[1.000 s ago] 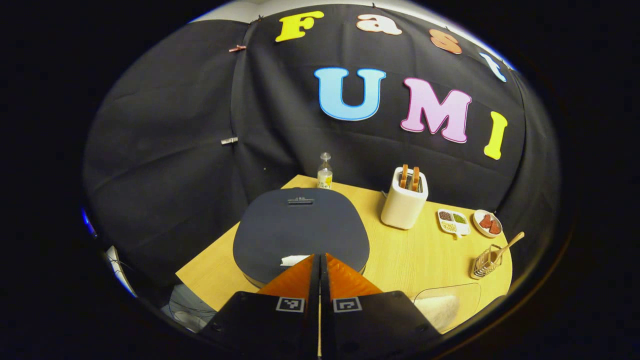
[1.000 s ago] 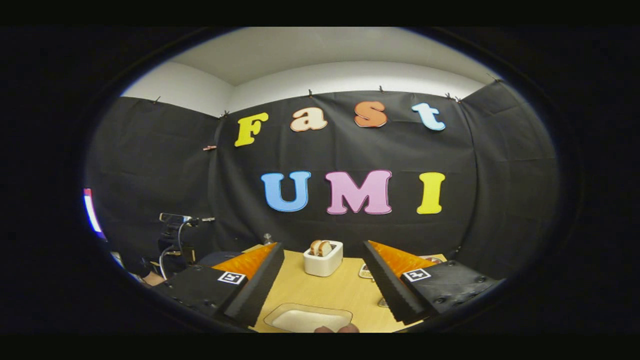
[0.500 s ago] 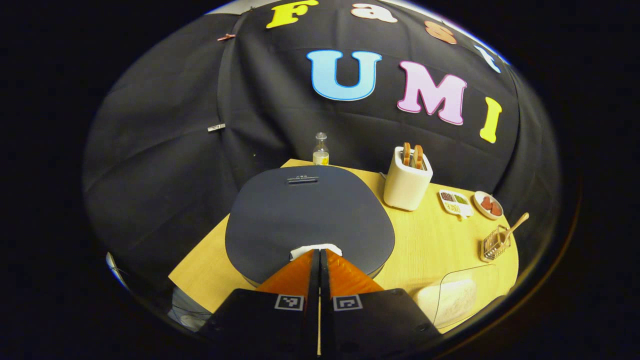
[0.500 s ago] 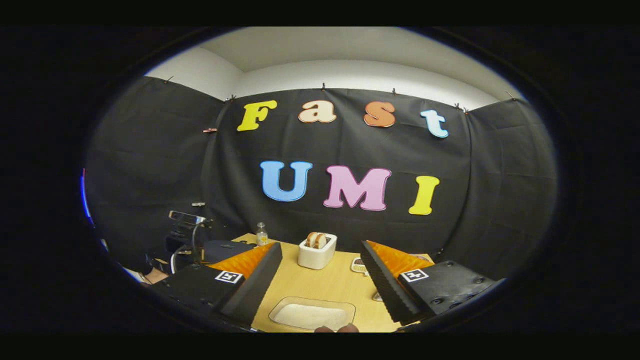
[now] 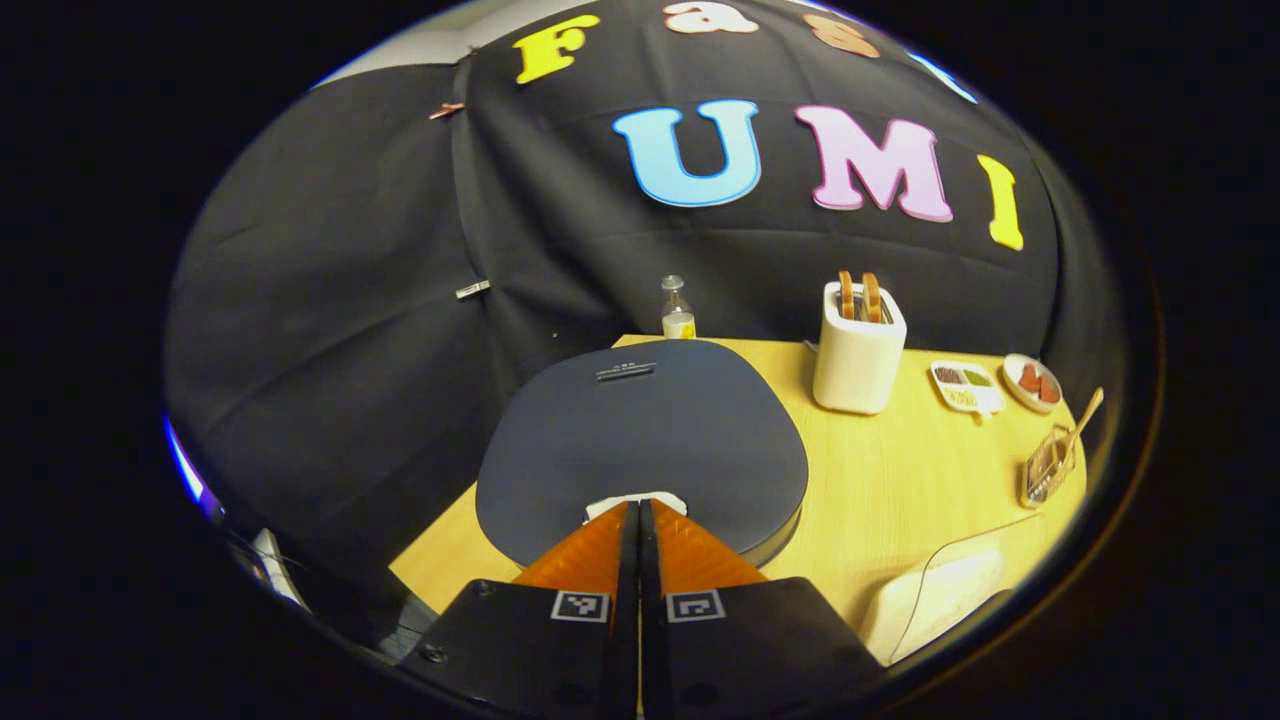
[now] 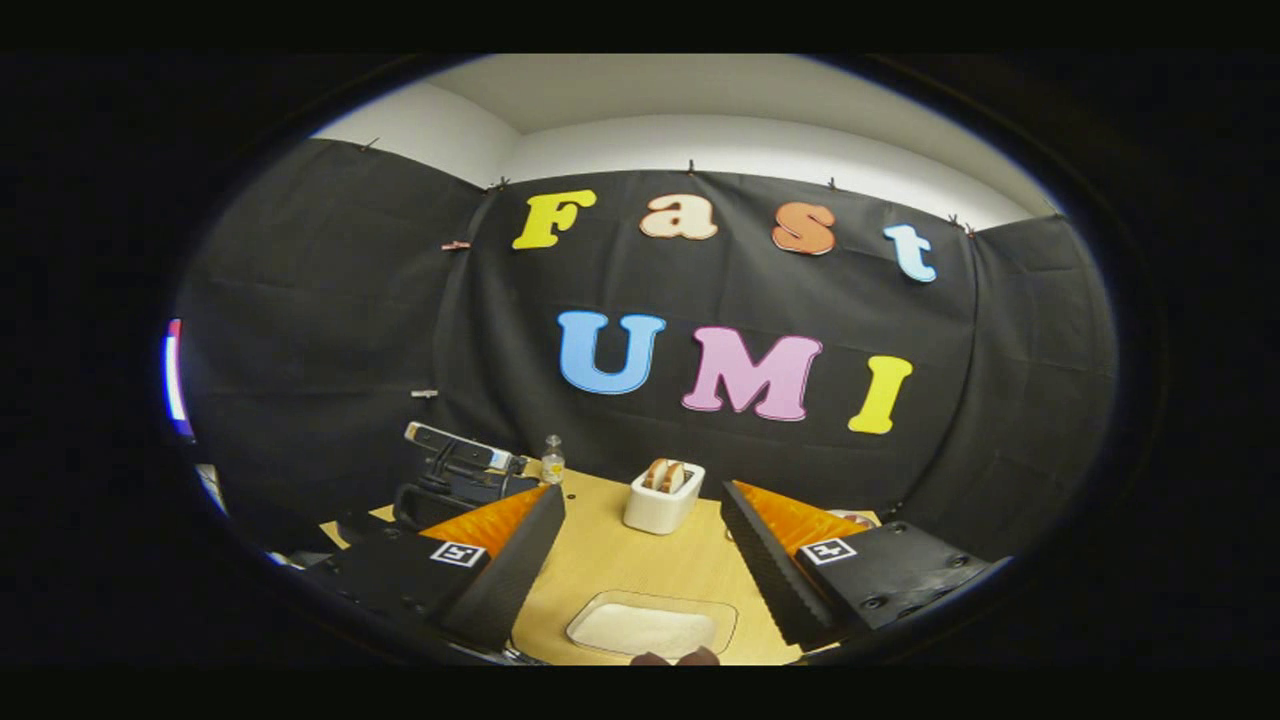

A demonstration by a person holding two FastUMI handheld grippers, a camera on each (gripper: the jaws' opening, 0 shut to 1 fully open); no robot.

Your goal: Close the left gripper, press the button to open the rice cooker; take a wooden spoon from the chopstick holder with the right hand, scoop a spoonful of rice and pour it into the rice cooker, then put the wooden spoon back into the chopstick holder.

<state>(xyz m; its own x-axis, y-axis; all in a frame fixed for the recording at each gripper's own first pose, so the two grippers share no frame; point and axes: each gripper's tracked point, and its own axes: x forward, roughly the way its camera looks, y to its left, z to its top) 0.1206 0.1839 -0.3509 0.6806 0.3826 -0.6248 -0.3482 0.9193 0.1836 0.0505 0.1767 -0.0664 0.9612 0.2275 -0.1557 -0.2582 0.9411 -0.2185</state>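
Note:
The rice cooker (image 5: 640, 430) has a dark grey lid that lies closed, with a white button (image 5: 636, 499) at its front edge. My left gripper (image 5: 640, 505) is shut with nothing between its fingers, and its tips rest at that button. The wire chopstick holder (image 5: 1045, 470) stands at the table's right edge with the wooden spoon (image 5: 1082, 420) leaning out of it. A clear tray of rice (image 5: 940, 600) sits front right, and the same rice tray (image 6: 650, 628) lies below my right gripper (image 6: 641, 490), which is open and holds nothing. In the right gripper view, the left gripper (image 6: 455, 470) shows at the left.
A white toaster (image 5: 858, 355) with two slices stands behind the cooker's right side. A small bottle (image 5: 678, 312) is at the back edge. A divided dish (image 5: 965, 385) and a small plate (image 5: 1032, 380) sit at the far right. Bare wooden table (image 5: 900, 470) lies between cooker and holder.
The left gripper has gone forward over the lid until its shut tips reach the white button. The right gripper stays open and has shifted a little above the rice tray.

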